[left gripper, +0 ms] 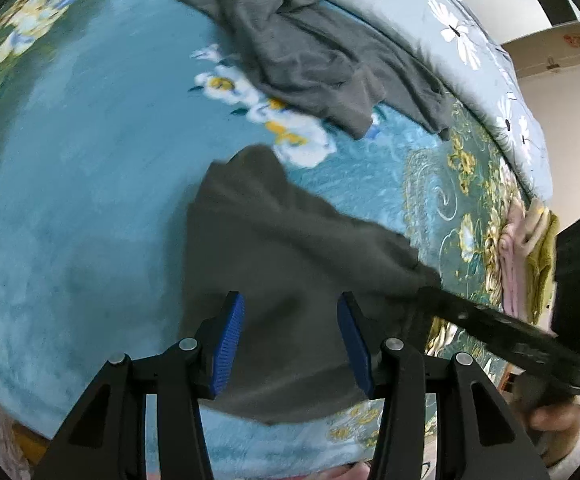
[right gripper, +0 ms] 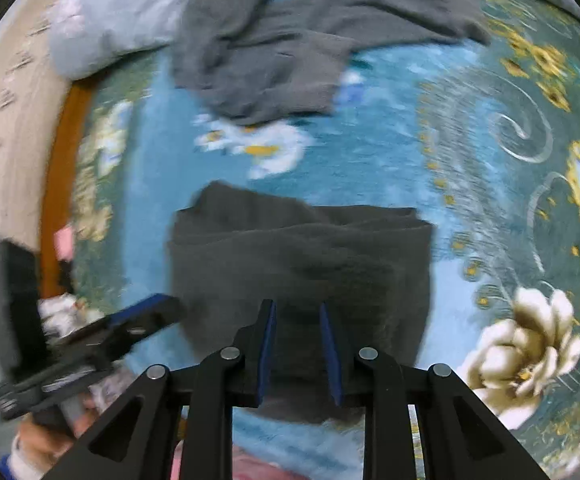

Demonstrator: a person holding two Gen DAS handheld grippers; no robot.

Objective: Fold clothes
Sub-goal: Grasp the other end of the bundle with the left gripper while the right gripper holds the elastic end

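Garment [right gripper: 302,256], dark grey, lies on the bed [left gripper: 69,200] as a compact folded block, long axis across the right-wrist view, beneath both grippers. Left gripper [left gripper: 290,344] jaws spread; right gripper [right gripper: 298,350] jaws part-open, gripping nothing. Fold looks near complete; crumpled grey clothing [left gripper: 290,48] lies beyond.

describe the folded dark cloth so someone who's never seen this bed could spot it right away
On the blue floral blanket, look at the near edge, just ahead of both tongs. The folded dark cloth lies there as a neat, flat rectangle. The grey garment beyond the white flower is lighter and crumpled.
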